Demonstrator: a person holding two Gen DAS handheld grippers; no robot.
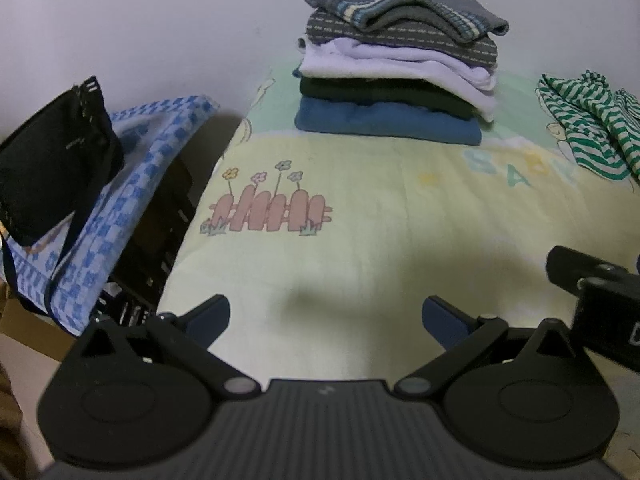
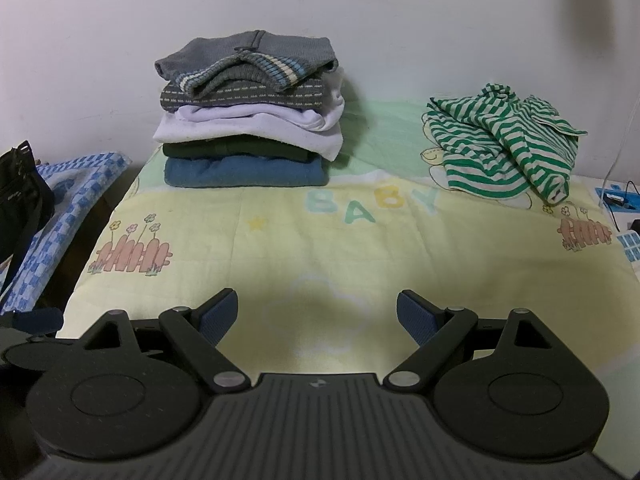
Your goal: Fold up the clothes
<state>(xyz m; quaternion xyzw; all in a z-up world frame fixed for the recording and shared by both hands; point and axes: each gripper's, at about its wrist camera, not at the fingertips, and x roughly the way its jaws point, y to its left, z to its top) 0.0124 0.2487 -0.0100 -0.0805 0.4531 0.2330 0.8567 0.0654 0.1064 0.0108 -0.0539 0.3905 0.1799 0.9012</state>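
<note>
A crumpled green-and-white striped garment (image 2: 506, 142) lies at the back right of the yellow baby blanket (image 2: 320, 248); the left wrist view catches it at the right edge (image 1: 592, 124). A stack of folded clothes (image 2: 252, 120), grey knit on top and blue at the bottom, stands at the back near the wall, also in the left wrist view (image 1: 396, 60). My left gripper (image 1: 326, 318) is open over the blanket's near part, holding nothing. My right gripper (image 2: 318, 312) is open too, with bare blanket between its fingers. Both are well short of the clothes.
A blue checked cloth (image 1: 132, 184) with a black bag (image 1: 52, 164) on it sits off the blanket's left edge, above a dark gap. The white wall (image 2: 360, 20) rises behind. Small blue items and a cable (image 2: 618, 200) lie at the far right. The other gripper's body (image 1: 600, 304) shows at right.
</note>
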